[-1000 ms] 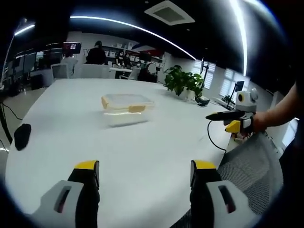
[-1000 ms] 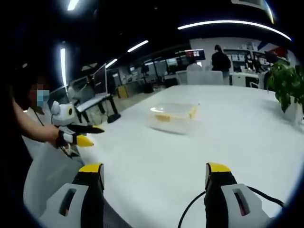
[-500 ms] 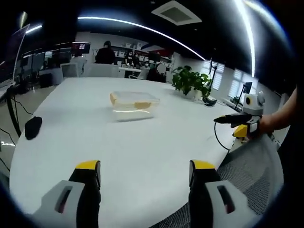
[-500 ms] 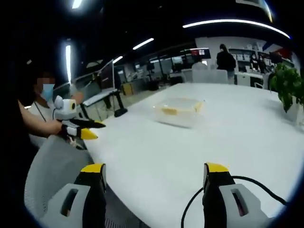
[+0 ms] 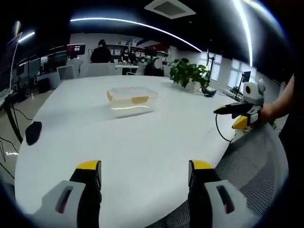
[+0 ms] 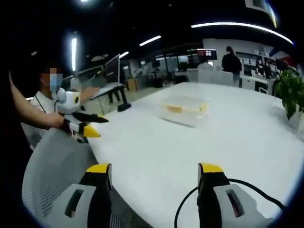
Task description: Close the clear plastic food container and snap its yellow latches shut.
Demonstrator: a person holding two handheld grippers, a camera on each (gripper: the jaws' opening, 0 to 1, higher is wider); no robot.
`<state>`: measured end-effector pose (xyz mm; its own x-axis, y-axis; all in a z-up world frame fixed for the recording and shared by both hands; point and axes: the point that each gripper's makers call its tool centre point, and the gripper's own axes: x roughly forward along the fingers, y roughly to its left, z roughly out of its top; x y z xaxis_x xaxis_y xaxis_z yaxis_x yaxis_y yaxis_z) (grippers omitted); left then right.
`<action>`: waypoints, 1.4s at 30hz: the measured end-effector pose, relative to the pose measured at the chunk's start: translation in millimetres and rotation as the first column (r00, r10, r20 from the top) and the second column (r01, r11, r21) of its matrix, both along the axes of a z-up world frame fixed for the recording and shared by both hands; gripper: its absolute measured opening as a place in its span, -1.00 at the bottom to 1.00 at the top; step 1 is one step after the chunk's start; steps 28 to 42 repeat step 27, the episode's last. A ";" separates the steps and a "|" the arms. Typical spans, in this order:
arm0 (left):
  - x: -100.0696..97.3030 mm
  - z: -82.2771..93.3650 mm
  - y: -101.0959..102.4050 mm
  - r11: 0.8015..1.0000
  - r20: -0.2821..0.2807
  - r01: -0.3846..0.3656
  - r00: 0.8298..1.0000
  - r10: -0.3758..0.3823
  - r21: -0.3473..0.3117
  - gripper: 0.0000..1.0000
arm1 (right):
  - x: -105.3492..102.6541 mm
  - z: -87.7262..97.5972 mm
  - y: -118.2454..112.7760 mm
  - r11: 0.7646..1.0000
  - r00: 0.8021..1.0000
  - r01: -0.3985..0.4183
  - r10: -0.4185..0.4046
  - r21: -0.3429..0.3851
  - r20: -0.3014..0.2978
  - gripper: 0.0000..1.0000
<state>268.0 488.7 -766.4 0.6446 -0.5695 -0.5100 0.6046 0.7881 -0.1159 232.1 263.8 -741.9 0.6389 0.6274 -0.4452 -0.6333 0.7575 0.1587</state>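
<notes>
A clear plastic food container (image 5: 130,100) with yellow latches rests on the white table (image 5: 123,147), lid lying on top; it also sits far ahead at container (image 6: 183,109). My left gripper (image 5: 142,178) is open over the table's near edge, nothing between its yellow-tipped jaws, well short of the container. My right gripper (image 6: 155,180) is open too, over the table edge. The right gripper (image 5: 236,114), held in a hand, enters the left gripper view from the right. The left gripper (image 6: 83,126) enters the right gripper view from the left.
A black mouse-like object (image 5: 33,132) lies at the table's left edge. A potted plant (image 5: 189,76) stands far right of the container. A grey mesh chair back (image 6: 57,175) is near me. A black cable (image 6: 190,204) runs by the right jaw. People sit at desks beyond.
Both cameras have drifted slightly back from the table; the container looks a little smaller in the right gripper view. Both grippers stay open and empty.
</notes>
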 end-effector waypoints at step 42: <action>-0.7 -9.4 -1.2 1.000 -0.039 0.004 0.999 -0.004 0.016 0.46 | -4.6 -6.3 8.8 0.998 0.998 -0.067 0.067 -0.006 -0.012 0.40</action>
